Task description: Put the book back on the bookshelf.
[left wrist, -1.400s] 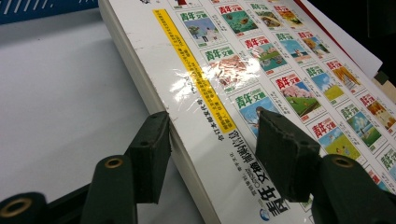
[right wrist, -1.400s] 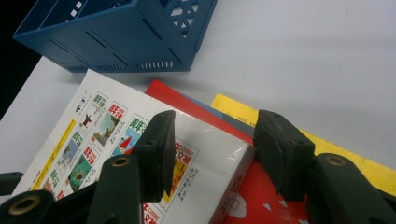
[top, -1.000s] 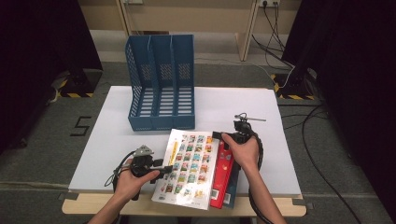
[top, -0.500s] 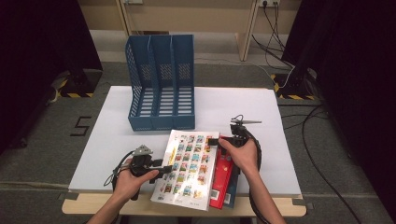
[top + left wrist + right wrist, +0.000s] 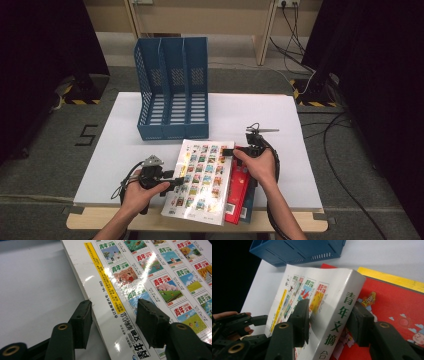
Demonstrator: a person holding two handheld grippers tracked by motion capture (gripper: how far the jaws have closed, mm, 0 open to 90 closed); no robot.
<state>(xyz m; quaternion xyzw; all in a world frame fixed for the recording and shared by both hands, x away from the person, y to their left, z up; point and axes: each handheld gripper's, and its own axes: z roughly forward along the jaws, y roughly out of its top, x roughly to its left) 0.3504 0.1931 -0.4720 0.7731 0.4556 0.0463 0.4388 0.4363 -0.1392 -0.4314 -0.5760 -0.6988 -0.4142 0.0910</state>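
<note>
My left tool (image 5: 176, 181) sits at the near left edge of the white volume (image 5: 202, 180), which lies flat at the front of the white surface (image 5: 120, 150). In the left gripper view its jaws straddle that edge at a middling gap, one pad on the bare surface beside the book and the other over the printed cover (image 5: 155, 282); neither pad presses, so this tool holds nothing. My right tool (image 5: 231, 151) is at the far right corner of the same volume, where the spine rises. In the right gripper view one pad stands over the cover and the other against the spine side with its green characters (image 5: 337, 322); the jaws are wide and have just been closing, with the book's thickness between them. I cannot confirm firm pressure on both faces, so I record no grip. Beneath the white volume lies a red book (image 5: 242, 192), its cover exposed to the right and its yellow band visible in the right gripper view (image 5: 392, 280); a dark blue edge shows under it at the front. The blue three-slot file rack (image 5: 172, 87) stands upright behind the books, just beyond the white volume's far edge, not touching it.
</note>
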